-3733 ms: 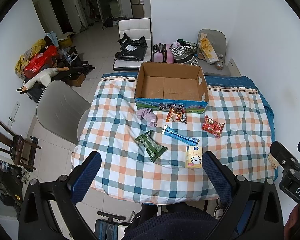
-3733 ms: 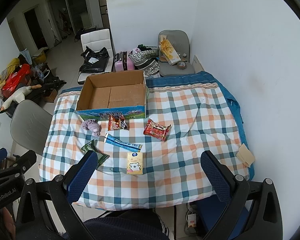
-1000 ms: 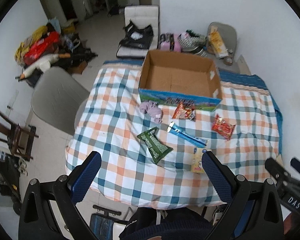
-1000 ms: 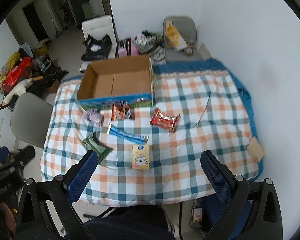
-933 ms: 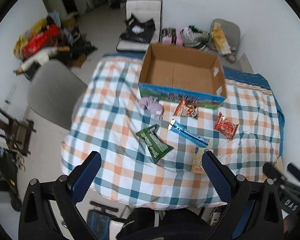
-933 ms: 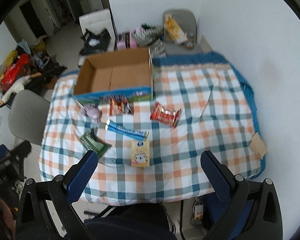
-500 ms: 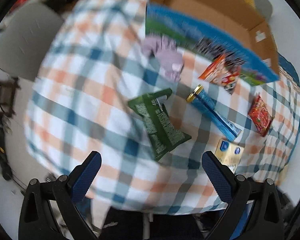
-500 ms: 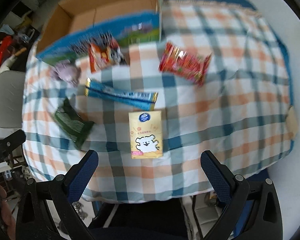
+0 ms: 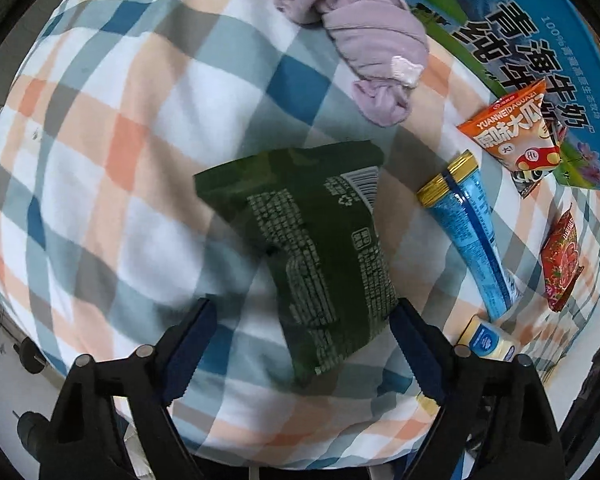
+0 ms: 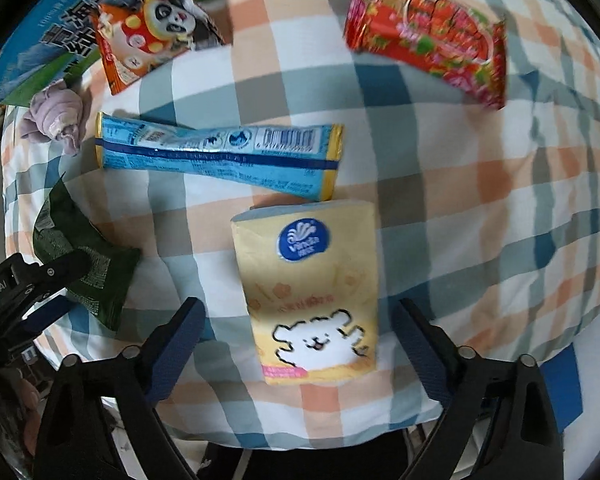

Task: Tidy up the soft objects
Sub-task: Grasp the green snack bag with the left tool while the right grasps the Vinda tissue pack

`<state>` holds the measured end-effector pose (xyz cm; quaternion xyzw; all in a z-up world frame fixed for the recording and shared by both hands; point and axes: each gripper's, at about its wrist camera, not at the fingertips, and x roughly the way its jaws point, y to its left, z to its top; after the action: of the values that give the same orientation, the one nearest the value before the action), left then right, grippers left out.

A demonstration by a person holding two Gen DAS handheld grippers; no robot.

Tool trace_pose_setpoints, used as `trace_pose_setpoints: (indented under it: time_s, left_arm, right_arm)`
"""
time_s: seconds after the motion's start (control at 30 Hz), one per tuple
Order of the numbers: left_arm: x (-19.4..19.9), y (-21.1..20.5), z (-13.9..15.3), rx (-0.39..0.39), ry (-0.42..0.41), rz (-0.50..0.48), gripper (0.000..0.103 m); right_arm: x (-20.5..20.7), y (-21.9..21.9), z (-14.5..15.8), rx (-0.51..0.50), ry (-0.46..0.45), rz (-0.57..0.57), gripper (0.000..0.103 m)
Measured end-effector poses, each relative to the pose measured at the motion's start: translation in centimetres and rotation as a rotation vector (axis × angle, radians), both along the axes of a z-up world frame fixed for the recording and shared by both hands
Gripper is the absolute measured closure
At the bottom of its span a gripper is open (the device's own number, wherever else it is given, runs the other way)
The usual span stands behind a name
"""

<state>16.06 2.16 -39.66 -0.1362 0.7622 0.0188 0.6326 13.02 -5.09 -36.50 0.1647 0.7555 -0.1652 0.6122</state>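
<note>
- Since the pictures of half a second ago, both grippers have dropped much closer to the checked cloth; the packets now fill each view, where before the whole tabletop showed.
- The left gripper hangs low over the dark green packet, its fingers spread wide apart, one on either side of the packet's near end. They hold nothing; whether a pad touches the wrapper cannot be told.
- The right gripper hovers over the yellow tissue pack, which bears a white cartoon bear. Its fingers are likewise wide apart, flanking the pack's near end without gripping it.
- The green packet lies flat on the cloth with its printed back upward, tilted across the left wrist view.
- Beyond it lies a crumpled lilac cloth, just before the printed blue wall of the cardboard box.
- A long blue packet lies between the tissue pack and the box, its corner almost meeting the tissue pack's far edge.
- An orange snack bag leans against the box wall.
- A red packet lies apart, off to the right.
- In the right wrist view, the left gripper's body shows at the left edge, over the green packet.
</note>
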Motion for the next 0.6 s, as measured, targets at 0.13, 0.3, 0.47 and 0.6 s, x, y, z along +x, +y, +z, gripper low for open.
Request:
trace_pose_setpoints:
  time_s: [0.13,0.3,0.47,0.6]
  left_arm:
    - [0.5,-1.4,-0.5,-0.031,-0.021,-0.015,0.045]
    - [1.3,-3.3,-0.6,-0.007,-0.058,-0.069,0.061]
    - [0.7,-5.6,0.1,0.091,-0.133,-0.168,0.066]
    - [-0.3,-7.4,1.5,0.178,-0.212,-0.263,0.067]
  right_arm:
    - [0.5,0.2,-1.6,0.012,0.019,-0.009,0.015]
    - [0.6,-0.4,-3.5,0.026,0.036,-0.039,0.033]
    - [0.9,-0.6,-3.8,0.033,0.026,-0.037,0.037]
    - [0.8,-0.5,-3.8,0.032,0.008,-0.019,0.037]
